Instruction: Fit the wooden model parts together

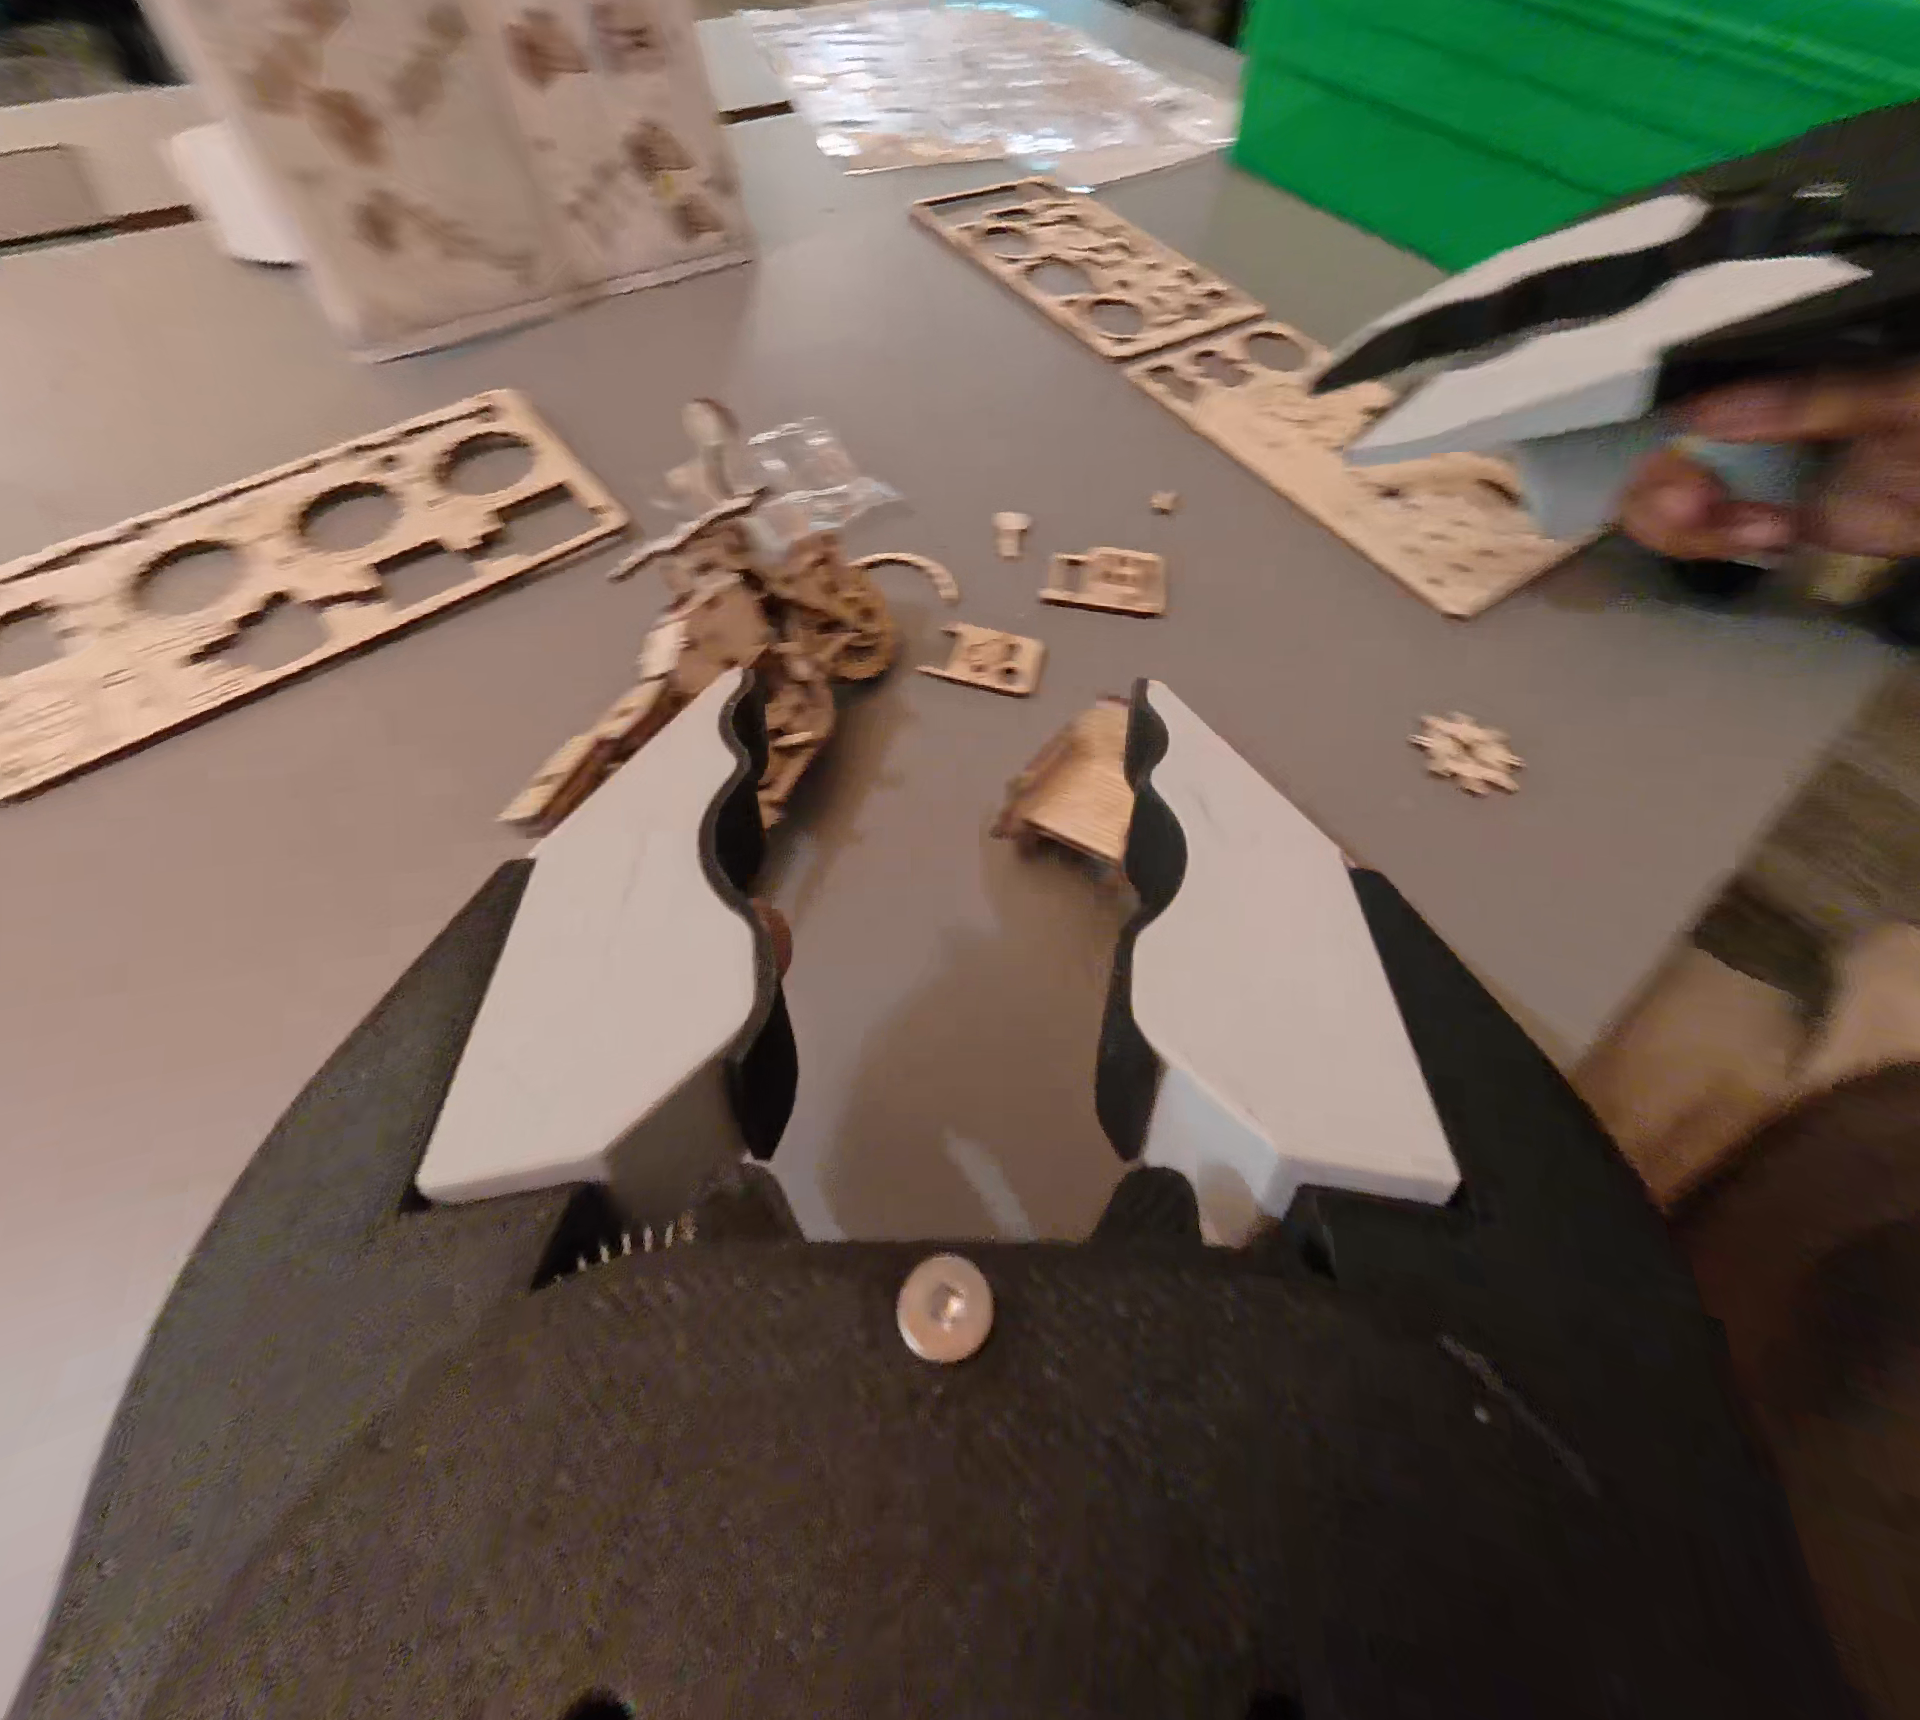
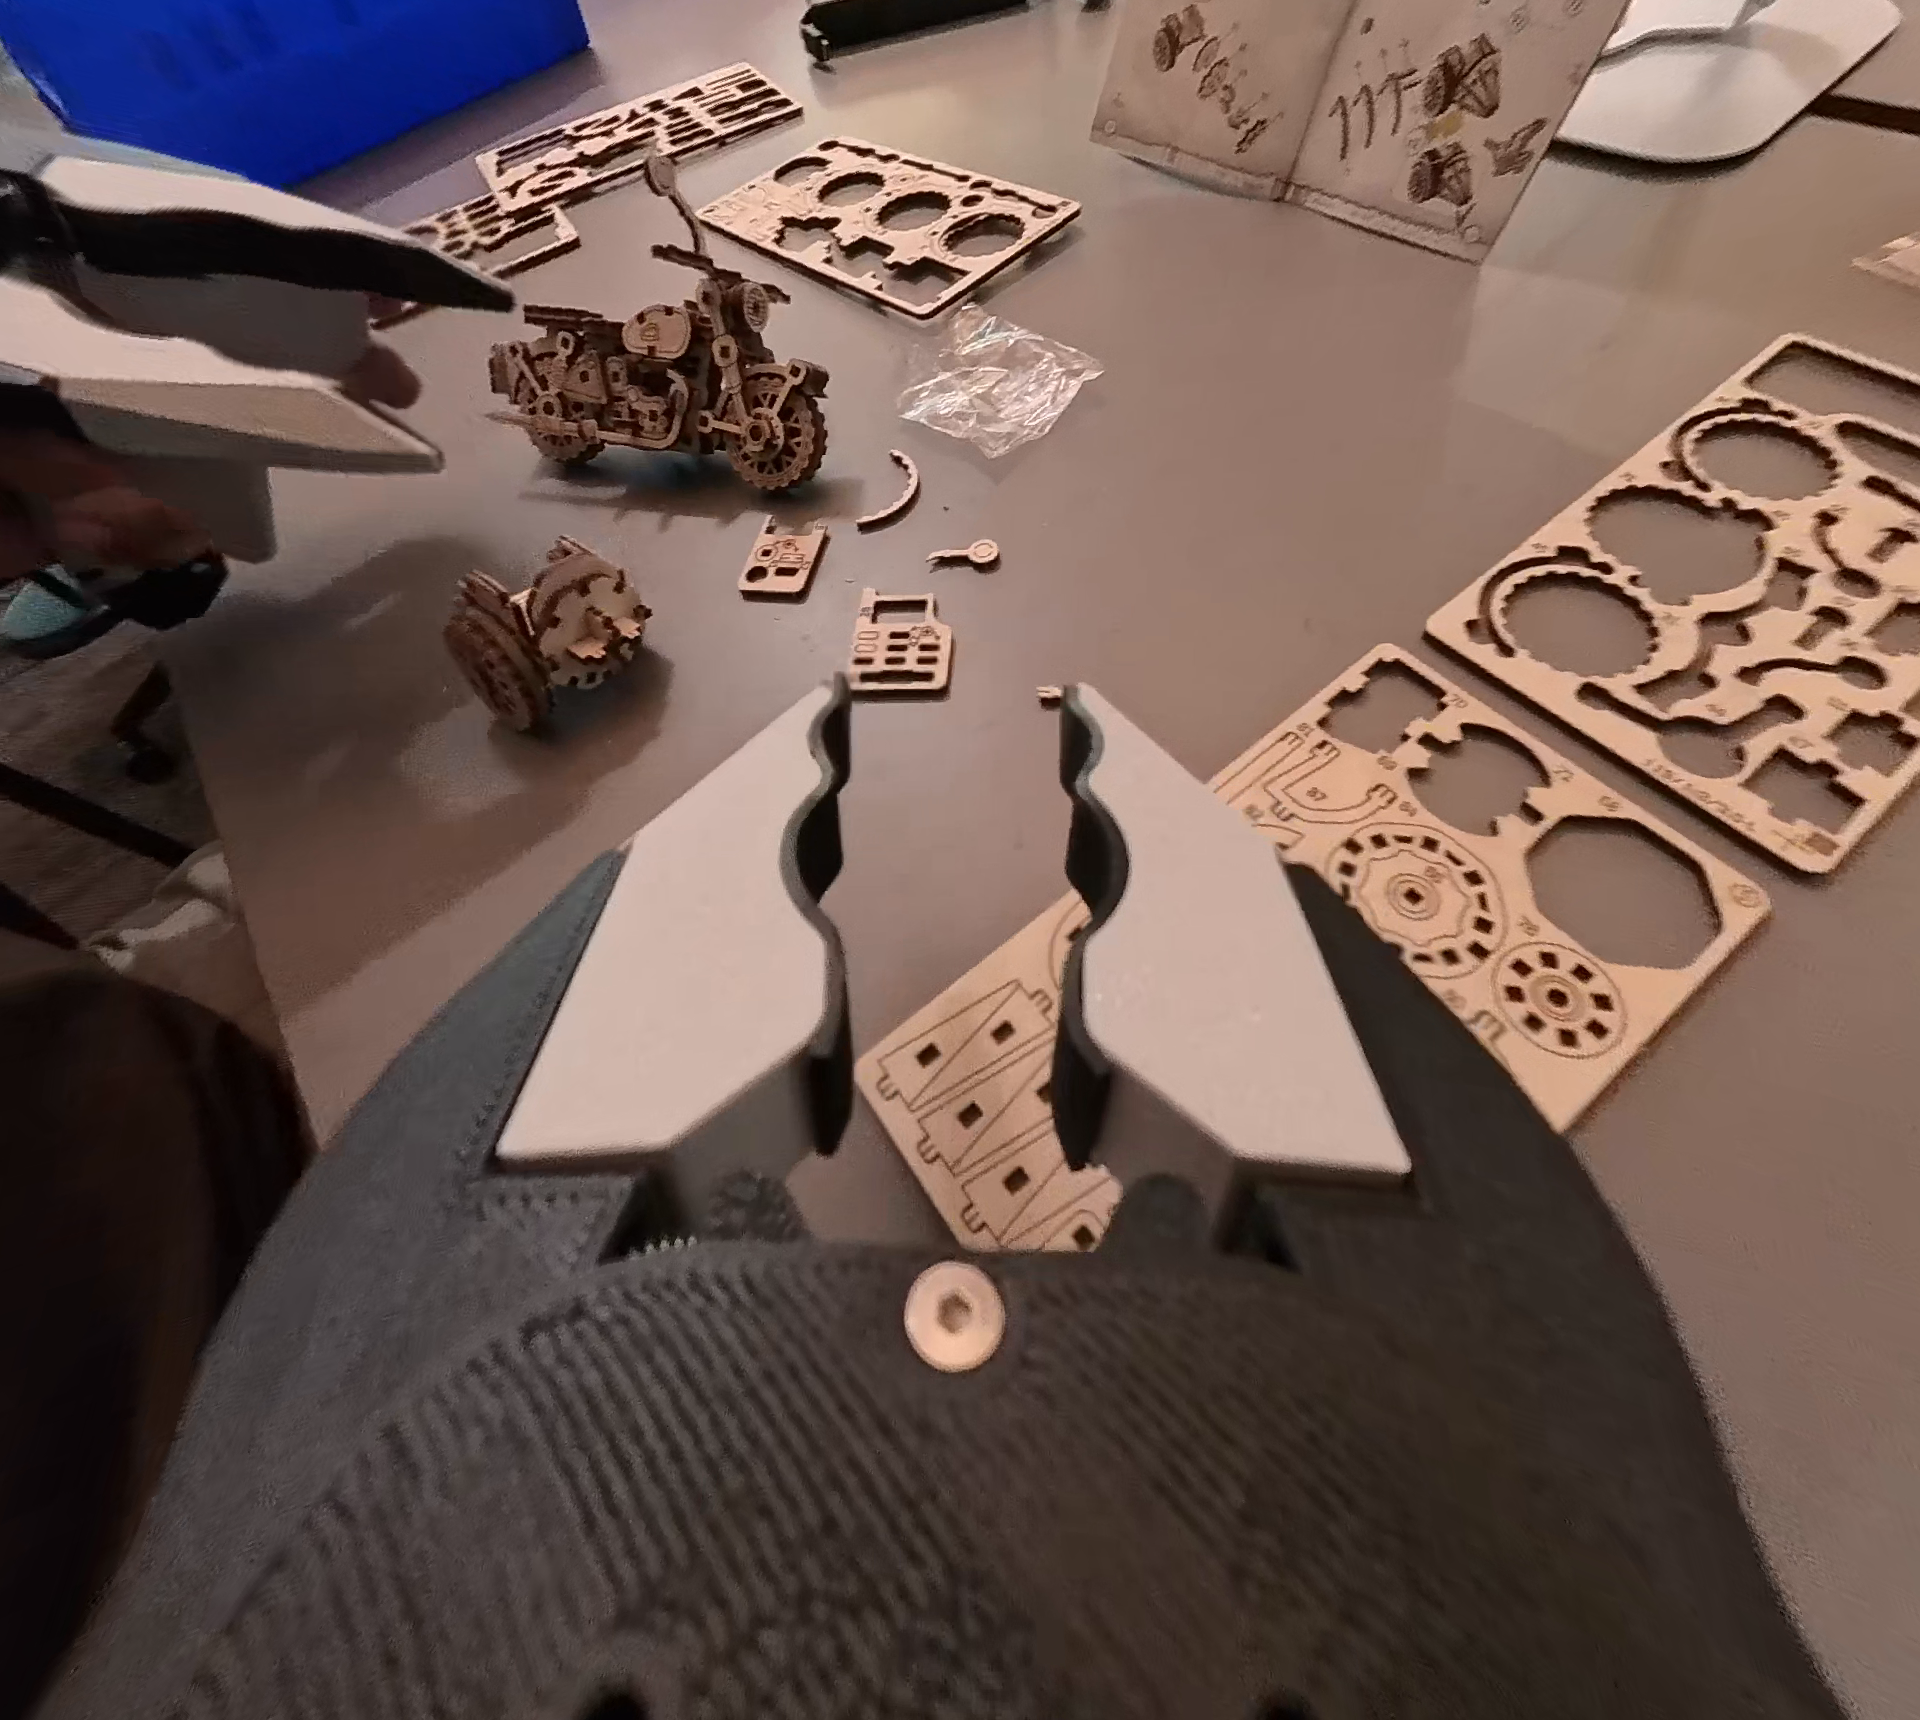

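A wooden motorcycle model (image 2: pixel 665 382) stands upright on the grey table (image 2: pixel 1247 382). A wheel sub-assembly (image 2: pixel 545 631) lies in front of it. Small loose parts lie nearby: two flat slotted pieces (image 2: pixel 784 558) (image 2: pixel 902 642), a curved strip (image 2: pixel 894 491) and a pin (image 2: pixel 966 553). My left gripper (image 1: pixel 940 694) is open and empty, low over the table, with the motorcycle (image 1: pixel 769 621) behind its left finger and the sub-assembly (image 1: pixel 1075 782) behind its right finger. My right gripper (image 2: pixel 956 699) is open and empty above a wooden sheet (image 2: pixel 987 1120). Each gripper shows in the other's view (image 2: pixel 473 377) (image 1: pixel 1335 421).
Punched-out wooden sheets lie around (image 2: pixel 1704 590) (image 2: pixel 894 216) (image 1: pixel 260 569). An instruction booklet (image 2: pixel 1382 8) stands at the back beside a monitor base (image 2: pixel 1725 49). Crumpled clear plastic (image 2: pixel 997 382) lies by the motorcycle. Blue bins (image 2: pixel 291 8) and a green bin (image 1: pixel 1558 60) border the table. From the right gripper's tips to the pin (image 2: pixel 966 553) is close to 10 cm. It turns up in the left wrist view (image 1: pixel 1013 530) as well.
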### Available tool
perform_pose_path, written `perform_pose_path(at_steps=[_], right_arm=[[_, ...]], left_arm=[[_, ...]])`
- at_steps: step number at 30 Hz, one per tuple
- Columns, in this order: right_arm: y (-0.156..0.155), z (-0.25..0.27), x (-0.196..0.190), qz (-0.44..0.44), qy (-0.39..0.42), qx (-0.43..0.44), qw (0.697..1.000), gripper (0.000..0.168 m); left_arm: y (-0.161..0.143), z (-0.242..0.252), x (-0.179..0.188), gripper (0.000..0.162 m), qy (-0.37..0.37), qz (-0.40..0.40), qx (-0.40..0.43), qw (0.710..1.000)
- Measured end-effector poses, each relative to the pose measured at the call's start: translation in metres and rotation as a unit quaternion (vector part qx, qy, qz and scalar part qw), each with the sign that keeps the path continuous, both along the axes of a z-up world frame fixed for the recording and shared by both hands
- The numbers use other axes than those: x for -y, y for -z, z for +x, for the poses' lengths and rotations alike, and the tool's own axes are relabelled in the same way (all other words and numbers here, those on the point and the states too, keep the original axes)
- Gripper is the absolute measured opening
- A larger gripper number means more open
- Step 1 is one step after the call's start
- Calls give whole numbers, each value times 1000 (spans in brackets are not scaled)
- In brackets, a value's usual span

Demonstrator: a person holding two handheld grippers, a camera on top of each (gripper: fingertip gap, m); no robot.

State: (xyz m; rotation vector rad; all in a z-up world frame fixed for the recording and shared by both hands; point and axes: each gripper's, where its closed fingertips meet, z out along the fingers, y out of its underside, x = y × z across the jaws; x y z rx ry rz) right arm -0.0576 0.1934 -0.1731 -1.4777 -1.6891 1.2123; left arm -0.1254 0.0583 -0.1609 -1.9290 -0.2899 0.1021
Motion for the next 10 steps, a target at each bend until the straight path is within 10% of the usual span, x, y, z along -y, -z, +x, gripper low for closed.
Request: perform_pose_path(at_steps=[10], right_arm=[[7, 3, 18, 5, -42, 15, 999, 39]], left_arm=[[15, 40, -4, 82, 153, -24, 85, 984]])
